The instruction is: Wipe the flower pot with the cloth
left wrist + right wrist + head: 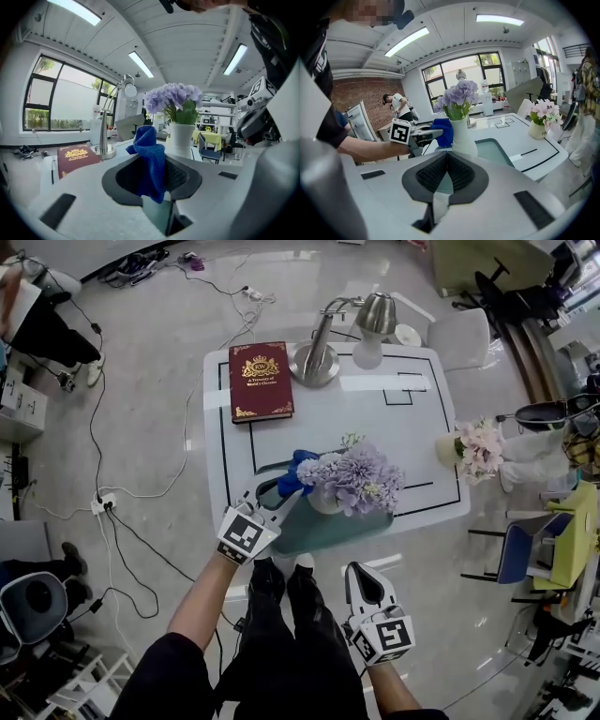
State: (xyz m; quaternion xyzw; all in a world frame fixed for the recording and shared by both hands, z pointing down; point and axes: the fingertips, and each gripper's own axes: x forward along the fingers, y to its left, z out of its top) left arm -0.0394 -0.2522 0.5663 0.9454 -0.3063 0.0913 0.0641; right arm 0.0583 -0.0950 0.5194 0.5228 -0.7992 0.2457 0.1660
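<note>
Jutting from left gripper (280,502), cloth (149,154) points lengthwise toward flower pot (180,138).

The blue cloth (149,159) looks nubby, the white flower pot (180,138) smooth and glossy, the lamp (317,360) polished metal.

My left gripper (281,501) and right gripper (362,570) have light-grey moulded shells. Each carries a white cube (246,535) printed with black square markers. The jaw pads (432,174) are dark and ribbed. The wearer has black short sleeves (159,673) and black trousers (302,643).
</note>
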